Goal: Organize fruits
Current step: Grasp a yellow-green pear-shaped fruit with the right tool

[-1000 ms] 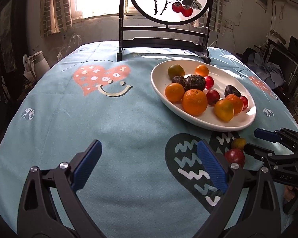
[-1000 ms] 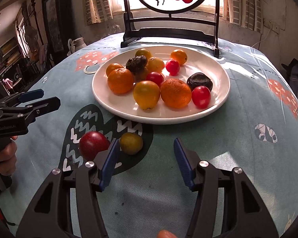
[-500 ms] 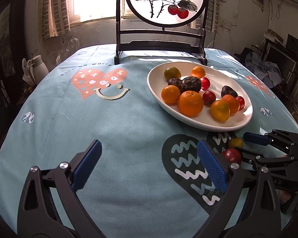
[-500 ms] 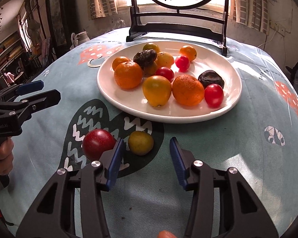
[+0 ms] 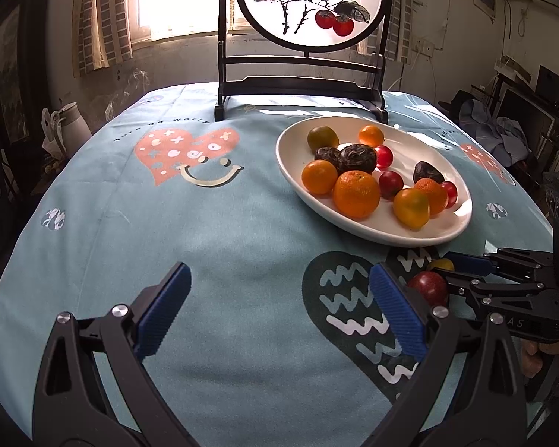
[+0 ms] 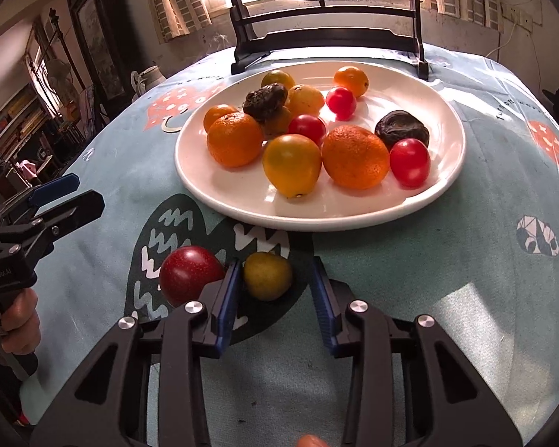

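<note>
A white plate (image 6: 441, 93) (image 5: 294, 149) holds several oranges, red tomatoes and dark wrinkled fruits. Just in front of it, on the blue cloth, lie a small yellow-green fruit (image 6: 267, 275) (image 5: 440, 263) and a red fruit (image 6: 190, 273) (image 5: 428, 286). My right gripper (image 6: 275, 279) (image 5: 448, 266) straddles the yellow-green fruit and its jaws are closing. The left pad is against the fruit and a gap shows at the right pad. The red fruit lies just outside the left finger. My left gripper (image 5: 279, 275) (image 6: 87, 190) hangs wide open over bare cloth, left of both loose fruits.
A dark wooden stand with a round painted screen (image 5: 309, 3) rises at the table's far edge behind the plate. A white jug (image 5: 70, 123) sits off the table at the left. Clutter and shelves lie past the right edge. A hand (image 6: 15, 320) grips the left tool.
My right gripper has slid forward so the yellow-green fruit sits between its pads, and the pads have drawn closer together. The left gripper stays open in place.
</note>
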Demonstrator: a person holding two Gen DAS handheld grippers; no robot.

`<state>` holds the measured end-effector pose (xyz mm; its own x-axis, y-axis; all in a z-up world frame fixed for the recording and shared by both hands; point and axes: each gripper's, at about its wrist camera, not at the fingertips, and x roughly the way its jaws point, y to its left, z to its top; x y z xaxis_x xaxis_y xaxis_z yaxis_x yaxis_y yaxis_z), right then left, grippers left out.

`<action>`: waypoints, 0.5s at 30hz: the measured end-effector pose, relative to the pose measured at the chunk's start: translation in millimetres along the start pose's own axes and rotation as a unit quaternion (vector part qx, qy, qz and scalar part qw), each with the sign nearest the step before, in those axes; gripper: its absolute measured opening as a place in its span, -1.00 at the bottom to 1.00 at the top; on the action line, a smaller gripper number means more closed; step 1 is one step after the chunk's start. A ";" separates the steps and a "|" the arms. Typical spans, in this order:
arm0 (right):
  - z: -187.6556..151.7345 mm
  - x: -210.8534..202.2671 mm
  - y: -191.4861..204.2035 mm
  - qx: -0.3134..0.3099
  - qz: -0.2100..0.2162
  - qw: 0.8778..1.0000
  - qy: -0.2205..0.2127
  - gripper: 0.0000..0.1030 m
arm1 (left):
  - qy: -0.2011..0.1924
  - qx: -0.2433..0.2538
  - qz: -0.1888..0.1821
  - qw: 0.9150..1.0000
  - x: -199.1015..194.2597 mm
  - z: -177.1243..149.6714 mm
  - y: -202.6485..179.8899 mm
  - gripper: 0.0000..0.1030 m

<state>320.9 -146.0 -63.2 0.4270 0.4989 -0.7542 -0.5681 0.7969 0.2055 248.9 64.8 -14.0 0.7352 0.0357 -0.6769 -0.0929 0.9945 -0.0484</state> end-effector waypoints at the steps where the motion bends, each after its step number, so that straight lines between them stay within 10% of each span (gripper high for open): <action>1: -0.3 -0.4 3.2 -0.008 -0.005 1.000 0.000 -0.26 | -0.001 -0.001 0.000 1.000 -0.5 0.1 0.2 0.91; 15: -0.2 -0.5 10.4 -0.028 -0.006 0.999 0.015 -0.48 | -0.004 -0.003 -0.003 1.000 -4.0 -0.7 0.6 0.91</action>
<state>314.7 -138.0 -60.8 0.4123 0.4788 -0.7751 -0.6030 0.7812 0.1618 245.5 65.1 -11.8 0.7410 0.0310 -0.6708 -0.0931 0.9940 -0.0568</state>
